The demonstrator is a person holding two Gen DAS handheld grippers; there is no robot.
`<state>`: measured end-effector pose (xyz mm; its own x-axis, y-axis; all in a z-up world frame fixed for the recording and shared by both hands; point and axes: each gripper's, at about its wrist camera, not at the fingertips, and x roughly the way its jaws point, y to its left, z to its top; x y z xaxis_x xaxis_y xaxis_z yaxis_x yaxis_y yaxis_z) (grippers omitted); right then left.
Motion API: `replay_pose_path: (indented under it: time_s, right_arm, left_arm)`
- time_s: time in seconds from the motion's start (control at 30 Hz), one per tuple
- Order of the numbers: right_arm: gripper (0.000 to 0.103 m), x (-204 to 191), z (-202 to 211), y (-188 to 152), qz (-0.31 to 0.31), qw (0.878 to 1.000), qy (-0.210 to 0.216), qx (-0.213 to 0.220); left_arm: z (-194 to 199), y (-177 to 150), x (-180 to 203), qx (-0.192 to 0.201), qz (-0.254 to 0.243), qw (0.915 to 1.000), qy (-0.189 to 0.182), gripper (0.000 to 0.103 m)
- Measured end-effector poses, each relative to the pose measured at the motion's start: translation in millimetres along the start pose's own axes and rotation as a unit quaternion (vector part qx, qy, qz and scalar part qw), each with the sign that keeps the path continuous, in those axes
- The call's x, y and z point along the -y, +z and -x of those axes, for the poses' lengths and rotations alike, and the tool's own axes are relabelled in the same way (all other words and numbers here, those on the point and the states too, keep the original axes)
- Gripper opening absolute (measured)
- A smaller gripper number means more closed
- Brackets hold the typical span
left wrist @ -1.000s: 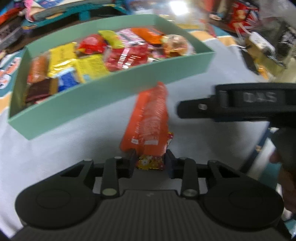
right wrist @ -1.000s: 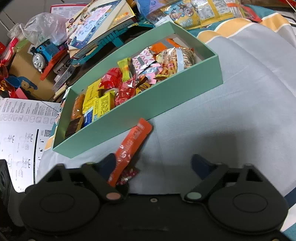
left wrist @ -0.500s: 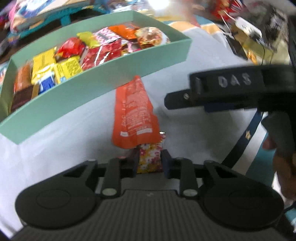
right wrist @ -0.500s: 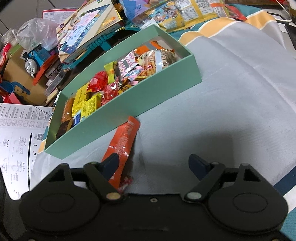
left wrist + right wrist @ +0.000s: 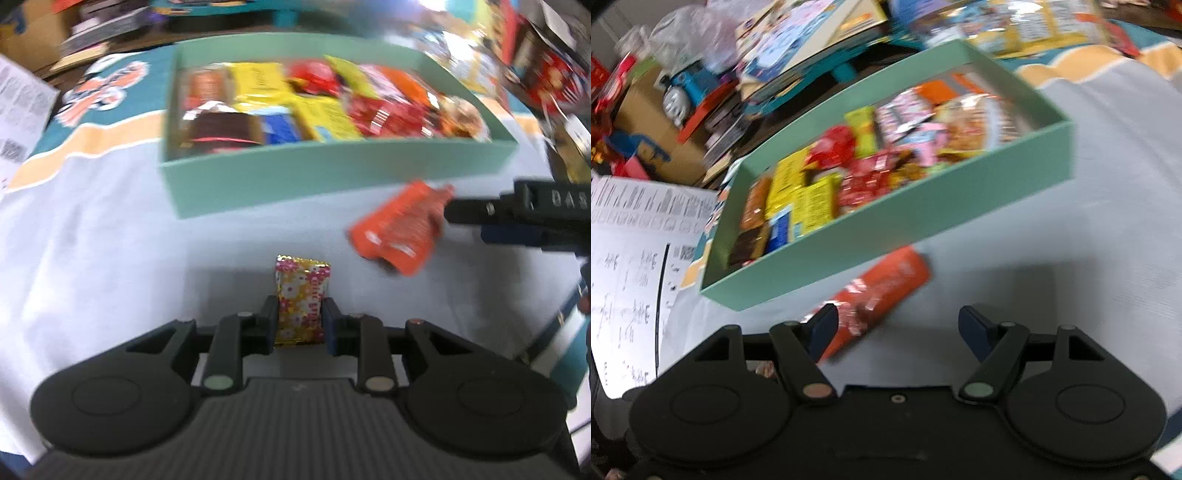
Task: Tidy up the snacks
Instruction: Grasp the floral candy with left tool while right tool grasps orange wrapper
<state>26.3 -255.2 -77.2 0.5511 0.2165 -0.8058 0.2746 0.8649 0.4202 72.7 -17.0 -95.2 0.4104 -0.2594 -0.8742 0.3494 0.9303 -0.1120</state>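
My left gripper (image 5: pixel 300 317) is shut on a small yellow snack with pink flowers (image 5: pixel 302 291), held just above the pale cloth. An orange packet (image 5: pixel 400 232) lies to its right, in front of the mint-green box (image 5: pixel 332 177), which is full of several wrapped snacks. In the right wrist view the orange packet (image 5: pixel 882 291) lies slanted against the box's (image 5: pixel 886 229) front wall, its near end by my left finger. My right gripper (image 5: pixel 897 325) is closing, its jaws still wide, and the pads do not press on the packet.
A printed paper sheet (image 5: pixel 624 258) lies left of the box. A blue toy train (image 5: pixel 683 88), books and snack bags (image 5: pixel 1015 22) crowd the far side. A pale grey cloth (image 5: pixel 1089 221) covers the surface to the right of the box.
My left gripper has shifted left with the flowered snack, drawing it out from under the orange packet, which now lies off to the right. The right gripper's jaws have narrowed.
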Motion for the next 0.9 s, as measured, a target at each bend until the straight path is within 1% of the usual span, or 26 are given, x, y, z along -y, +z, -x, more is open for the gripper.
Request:
replay_pose_path:
  time_s: [0.13,0.23,0.27,0.3,0.33,0.47,0.63,0.73,0.83,0.9]
  right_arm:
    - [0.073,-19,-21,2,0.005,1.0,-0.013,-0.021]
    - [0.074,-35,-31,4,0.028,0.999,-0.034,-0.009]
    - [0.065,-41,-34,6,0.038,0.998,-0.041,-0.008]
    - [0.053,-45,-37,7,0.055,0.997,-0.051,-0.009]
    - [0.037,-48,-39,7,0.066,0.996,-0.053,-0.015]
    - [0.031,-47,-34,7,0.092,0.994,-0.053,-0.027]
    - [0.029,-28,-15,0,0.133,0.988,-0.063,-0.048]
    - [0.03,-14,-7,2,0.126,0.988,-0.076,-0.054]
    - [0.035,-10,-3,5,0.107,0.989,-0.087,-0.046]
    - [0.043,-15,-5,6,0.107,0.989,-0.089,-0.042]
  left_arm:
    - [-3,6,-20,0.009,0.028,0.9995,0.008,0.025]
    - [-7,9,-25,0.013,0.04,0.9991,0.003,0.025]
    - [-8,9,-27,0.014,0.041,0.9991,0.0,0.025]
    - [-8,10,-28,0.015,0.041,0.999,-0.002,0.025]
    - [-9,10,-28,0.016,0.041,0.999,-0.004,0.025]
    - [-11,12,-26,0.017,0.041,0.9989,-0.012,0.025]
    - [-14,13,-20,0.019,0.036,0.999,-0.02,0.027]
    - [-14,13,-16,0.021,0.03,0.9992,-0.018,0.032]
    - [-13,14,-13,0.019,0.027,0.9993,-0.016,0.035]
    - [-12,14,-15,0.014,0.028,0.9993,-0.019,0.039]
